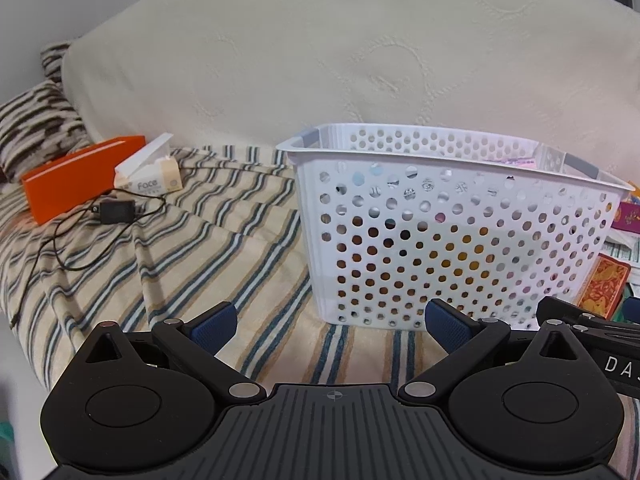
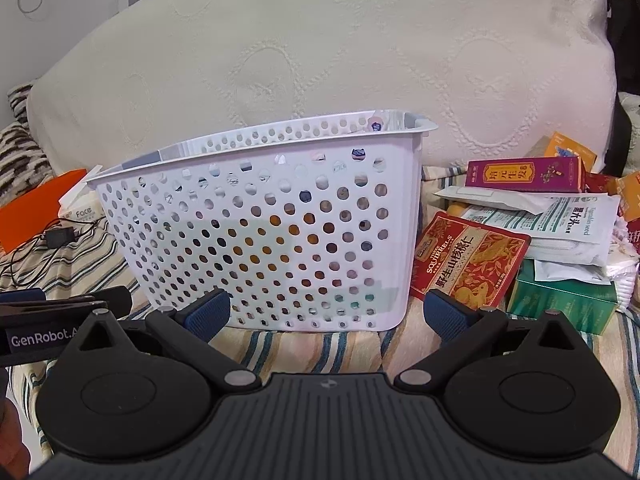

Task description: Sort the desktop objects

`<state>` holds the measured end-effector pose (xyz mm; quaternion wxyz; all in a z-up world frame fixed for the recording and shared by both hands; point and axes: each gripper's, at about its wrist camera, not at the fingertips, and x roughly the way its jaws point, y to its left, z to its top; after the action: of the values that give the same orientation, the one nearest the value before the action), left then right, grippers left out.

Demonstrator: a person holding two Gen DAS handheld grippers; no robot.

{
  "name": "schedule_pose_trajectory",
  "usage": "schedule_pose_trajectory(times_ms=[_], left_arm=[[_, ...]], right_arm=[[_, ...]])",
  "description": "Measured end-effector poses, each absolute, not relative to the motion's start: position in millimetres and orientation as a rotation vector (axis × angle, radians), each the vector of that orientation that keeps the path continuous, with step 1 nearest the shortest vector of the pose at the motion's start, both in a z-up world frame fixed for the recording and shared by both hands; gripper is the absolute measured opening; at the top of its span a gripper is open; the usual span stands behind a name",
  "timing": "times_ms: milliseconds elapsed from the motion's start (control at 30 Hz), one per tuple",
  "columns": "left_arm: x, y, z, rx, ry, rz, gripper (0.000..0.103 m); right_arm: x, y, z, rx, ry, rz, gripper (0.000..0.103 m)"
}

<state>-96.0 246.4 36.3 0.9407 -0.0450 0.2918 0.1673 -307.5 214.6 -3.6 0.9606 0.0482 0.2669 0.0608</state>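
Left gripper point(image 1: 331, 326), right gripper point(image 2: 326, 312): matte black ribbed bodies, silver pivot screws, blue textured pads point(image 1: 214, 323); white lettering, maybe "GenRobot.AI".

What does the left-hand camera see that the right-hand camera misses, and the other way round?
Only the left wrist view shows the left gripper open and head-on. Only the right wrist view shows the right gripper open and head-on, the green box and the purple box. Both share the white perforated basket, the orange box, the tissue pack, the black charger and the red snack pouch.
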Motion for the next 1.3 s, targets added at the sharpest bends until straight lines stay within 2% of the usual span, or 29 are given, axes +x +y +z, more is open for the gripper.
schedule_pose_trajectory(times_ms=[1300], left_arm=[[-96.8,243.5,33.3,-0.091,0.61,0.342,0.103]], right_arm=[[-310.0,214.6,-2.3,0.098,0.543,0.124,0.102]])
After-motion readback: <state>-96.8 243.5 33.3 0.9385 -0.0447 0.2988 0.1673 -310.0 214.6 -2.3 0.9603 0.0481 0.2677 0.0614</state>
